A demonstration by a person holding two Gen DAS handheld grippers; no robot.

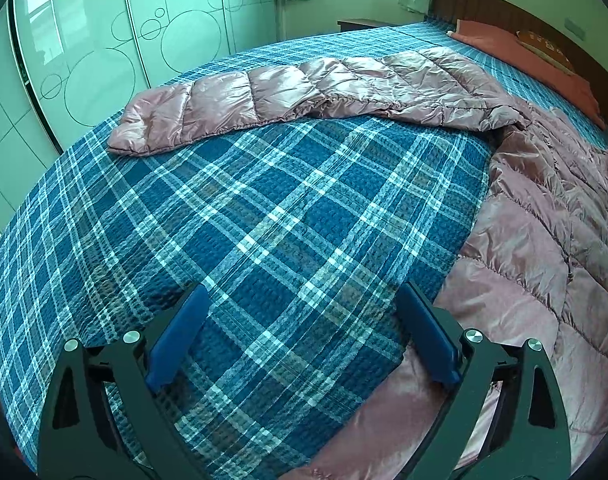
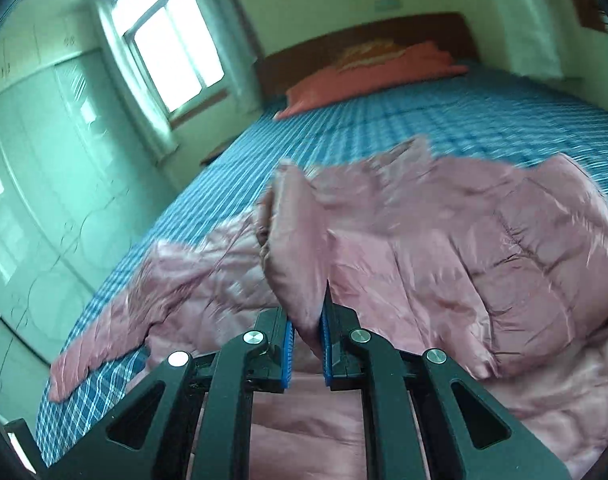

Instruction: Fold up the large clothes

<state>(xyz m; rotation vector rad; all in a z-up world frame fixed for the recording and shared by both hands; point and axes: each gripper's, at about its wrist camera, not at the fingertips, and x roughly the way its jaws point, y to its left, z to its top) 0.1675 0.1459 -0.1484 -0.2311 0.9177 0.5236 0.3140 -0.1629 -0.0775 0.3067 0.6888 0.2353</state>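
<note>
1. Left wrist view: the left gripper (image 1: 300,334) hangs over the bed (image 1: 232,216) with its jaws spread wide. Nothing is between them, only the blue checked bed cover.

2. In the same view, the pink puffy jacket (image 1: 544,216) lies on the bed just to the right of the jaws. One long sleeve (image 1: 288,96) stretches flat across the bed, far from the gripper.

3. Right wrist view: the right gripper (image 2: 307,344) has its jaws pressed together on a fold of the jacket (image 2: 484,264). The pinched bit (image 2: 296,248) stands up from the jaws. The picture is blurry, so this hand looks to be moving fast.

4. Here the jacket is spread out on the bed in front of the gripper, with a sleeve (image 2: 104,344) reaching left toward the bed edge.

5. The step now seems to be folding one side of the jacket over its middle, with the right hand carrying it.

6. Next, the right hand probably needs to lay that part down flat and let go. The free left hand could then go for the long sleeve and fold it in.
</note>
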